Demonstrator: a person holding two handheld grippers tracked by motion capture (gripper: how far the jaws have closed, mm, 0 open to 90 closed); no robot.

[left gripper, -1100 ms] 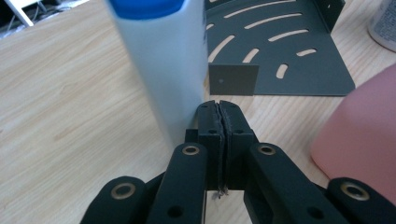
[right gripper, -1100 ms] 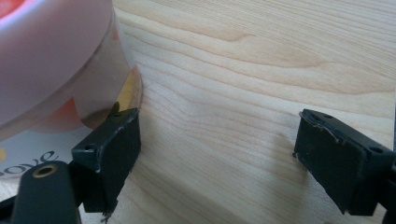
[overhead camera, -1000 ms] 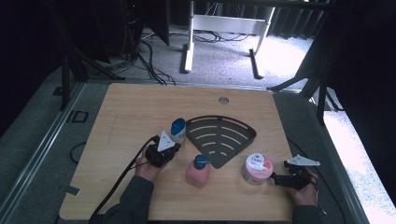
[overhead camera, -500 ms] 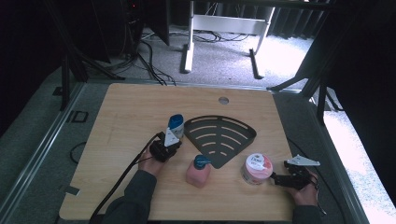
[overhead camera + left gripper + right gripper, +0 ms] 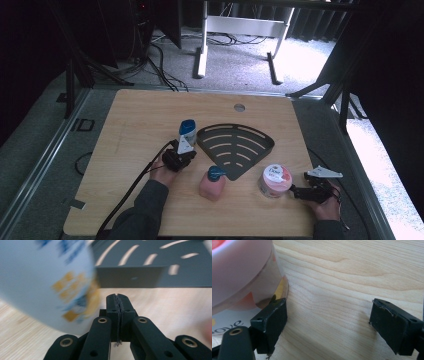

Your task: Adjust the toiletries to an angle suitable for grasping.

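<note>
A pale bottle with a blue cap (image 5: pixel 187 129) stands just left of the black fan-shaped slotted rack (image 5: pixel 235 146). My left gripper (image 5: pixel 178 159) sits right below the bottle. In the left gripper view its jaws are shut (image 5: pixel 117 297) with nothing between them. The bottle (image 5: pixel 47 282) looms blurred at their left and the rack (image 5: pixel 155 267) lies ahead. A pink bottle with a blue top (image 5: pixel 212 183) stands in front of the rack. My right gripper (image 5: pixel 300 192) is open (image 5: pixel 329 310) beside the round pink-lidded jar (image 5: pixel 274 180). The jar (image 5: pixel 239 277) touches one finger.
The wooden table (image 5: pixel 125 115) has a small round hole (image 5: pixel 239 107) near its far edge. Cables trail from both grippers off the near side. Bare wood lies to the left and at the back.
The blue-capped bottle and the left gripper have shifted slightly to the left. The right gripper and the jar have not moved.
</note>
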